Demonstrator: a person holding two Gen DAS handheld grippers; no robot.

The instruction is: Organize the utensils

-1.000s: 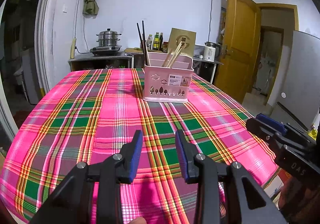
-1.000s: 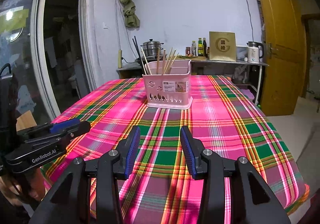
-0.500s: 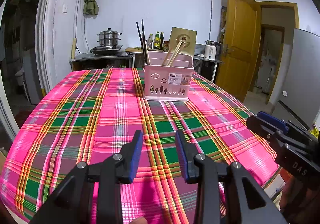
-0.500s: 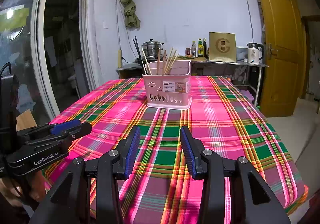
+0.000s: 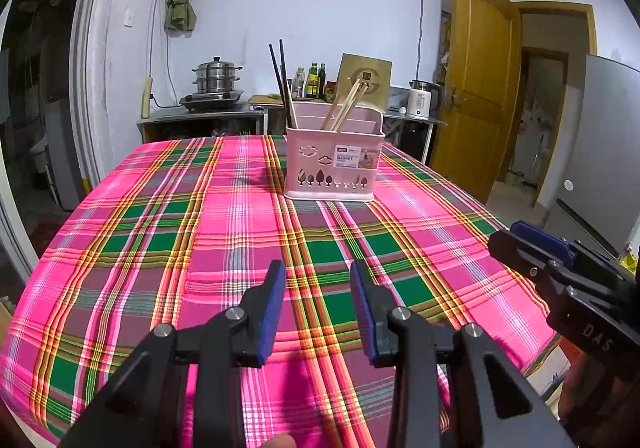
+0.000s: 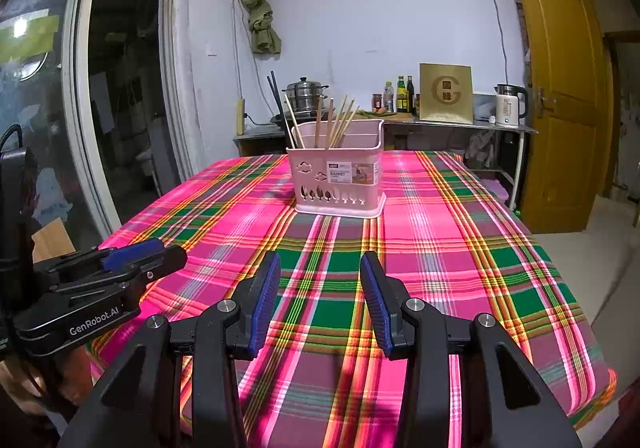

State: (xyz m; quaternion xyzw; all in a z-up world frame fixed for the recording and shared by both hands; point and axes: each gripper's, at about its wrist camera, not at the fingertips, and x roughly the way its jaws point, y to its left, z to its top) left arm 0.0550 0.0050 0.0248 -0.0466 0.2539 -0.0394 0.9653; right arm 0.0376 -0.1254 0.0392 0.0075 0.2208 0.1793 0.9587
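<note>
A table under a pink, green and yellow plaid cloth (image 5: 240, 232) fills a white-walled kitchen; behind its far edge stands a steel counter with a steamer pot (image 5: 217, 78), bottles (image 6: 402, 94) and a kettle (image 6: 509, 105), and a yellow door (image 5: 482, 88) is to the right. The pink utensil basket (image 5: 334, 164) sits near the far edge, holding wooden chopsticks (image 6: 340, 122) and a dark pair (image 5: 280, 76). The left gripper (image 5: 318, 308) and right gripper (image 6: 320, 298) hover over the near edge, jaws apart and empty, tilted slightly downward. The left view alone shows a grey fridge (image 5: 604, 152); the right view alone shows a dark glass doorway (image 6: 120, 120)
</note>
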